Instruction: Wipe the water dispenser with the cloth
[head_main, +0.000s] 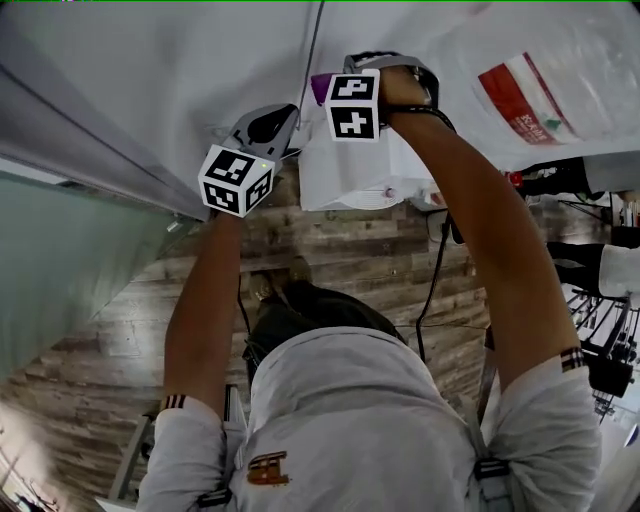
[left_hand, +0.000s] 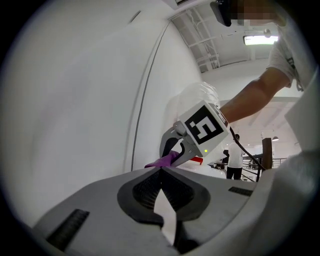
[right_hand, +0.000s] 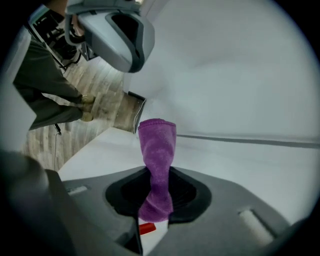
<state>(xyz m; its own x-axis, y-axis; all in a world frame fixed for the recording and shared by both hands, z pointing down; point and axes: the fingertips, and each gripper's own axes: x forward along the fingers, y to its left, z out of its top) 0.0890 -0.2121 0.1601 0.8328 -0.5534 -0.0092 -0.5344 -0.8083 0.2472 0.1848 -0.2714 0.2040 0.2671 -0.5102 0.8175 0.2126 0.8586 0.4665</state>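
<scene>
The water dispenser fills my head view as a white panel. There the cloth is only a purple corner beside the marker cube. Only the right gripper view shows those jaws clamped on the cloth, its folded end sticking out toward the panel. My left gripper hangs near the panel too, jaws together on nothing.
</scene>
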